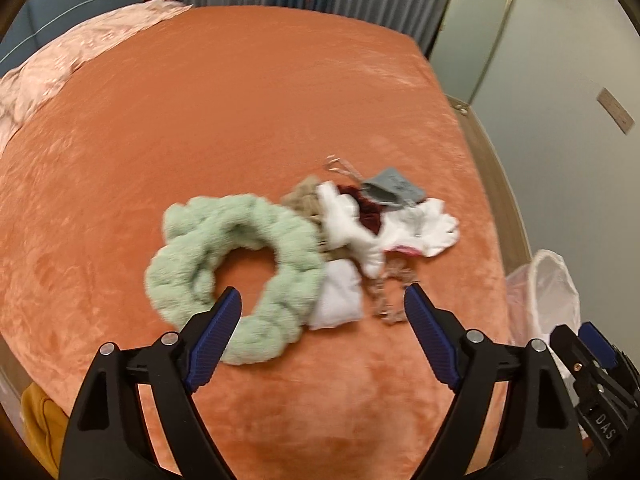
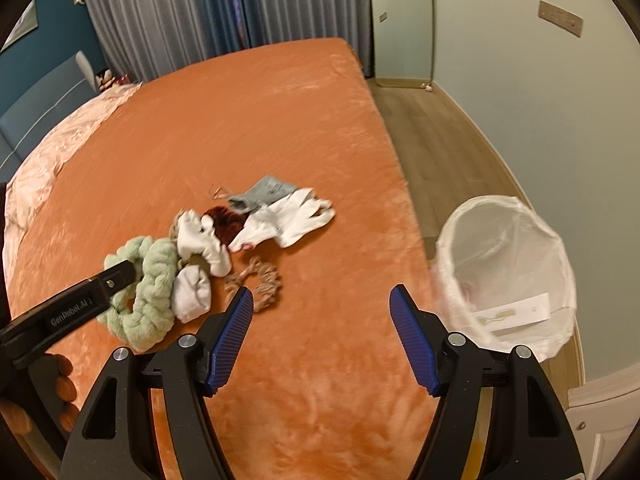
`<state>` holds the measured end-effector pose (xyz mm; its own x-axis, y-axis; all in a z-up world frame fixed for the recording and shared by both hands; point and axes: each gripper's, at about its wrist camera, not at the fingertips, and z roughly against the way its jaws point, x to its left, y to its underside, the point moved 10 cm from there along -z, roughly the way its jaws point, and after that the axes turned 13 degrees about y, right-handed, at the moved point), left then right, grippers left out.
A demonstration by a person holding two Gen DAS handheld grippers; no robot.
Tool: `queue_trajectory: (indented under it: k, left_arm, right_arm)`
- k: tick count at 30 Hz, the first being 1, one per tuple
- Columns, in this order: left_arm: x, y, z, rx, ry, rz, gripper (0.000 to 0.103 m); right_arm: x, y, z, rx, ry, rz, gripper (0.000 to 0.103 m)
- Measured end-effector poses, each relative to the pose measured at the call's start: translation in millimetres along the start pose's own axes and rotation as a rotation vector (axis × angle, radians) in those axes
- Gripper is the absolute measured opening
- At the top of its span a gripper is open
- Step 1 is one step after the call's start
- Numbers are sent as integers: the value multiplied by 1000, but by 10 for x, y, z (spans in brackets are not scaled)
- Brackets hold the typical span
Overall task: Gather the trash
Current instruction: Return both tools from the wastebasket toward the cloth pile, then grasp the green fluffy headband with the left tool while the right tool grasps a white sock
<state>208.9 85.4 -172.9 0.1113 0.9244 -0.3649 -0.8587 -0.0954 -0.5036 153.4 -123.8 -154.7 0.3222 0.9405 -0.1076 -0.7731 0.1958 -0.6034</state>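
Observation:
A pile of small items lies on the orange bed cover [image 1: 200, 120]: a fluffy mint-green ring [image 1: 236, 264] [image 2: 148, 292], white socks [image 1: 404, 232] [image 2: 292, 220], a white wad [image 1: 340, 296] [image 2: 192, 290], a dark red scrunchie [image 1: 364, 212] [image 2: 224, 220], a grey pouch [image 1: 394, 190] [image 2: 264, 194] and a beige scrunchie [image 1: 390, 296] [image 2: 260, 280]. My left gripper [image 1: 323, 308] is open and empty just above the ring and white wad; its arm [image 2: 76, 300] shows in the right wrist view. My right gripper [image 2: 322, 304] is open and empty over bare cover, right of the pile.
A bin lined with a white bag [image 2: 508, 276] [image 1: 548, 280] stands on the wooden floor [image 2: 432, 140] beside the bed's right edge, with a paper card [image 2: 516, 312] inside. A pink quilt [image 1: 60, 64] covers the bed's far left. Curtains [image 2: 180, 16] hang behind.

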Motion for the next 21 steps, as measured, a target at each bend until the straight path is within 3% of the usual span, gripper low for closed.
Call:
queue_trajectory:
  k: [10, 16, 21]
  left_arm:
    - [976, 105, -108, 44, -70, 169, 80]
    - [1283, 250, -325, 109, -40, 269, 79]
    - [1338, 357, -479, 165, 24, 322, 61]
  right_arm:
    - [595, 160, -301, 58, -49, 52, 68]
    - [1075, 227, -494, 99, -106, 99, 68]
    - [1413, 290, -680, 145, -144, 127, 59]
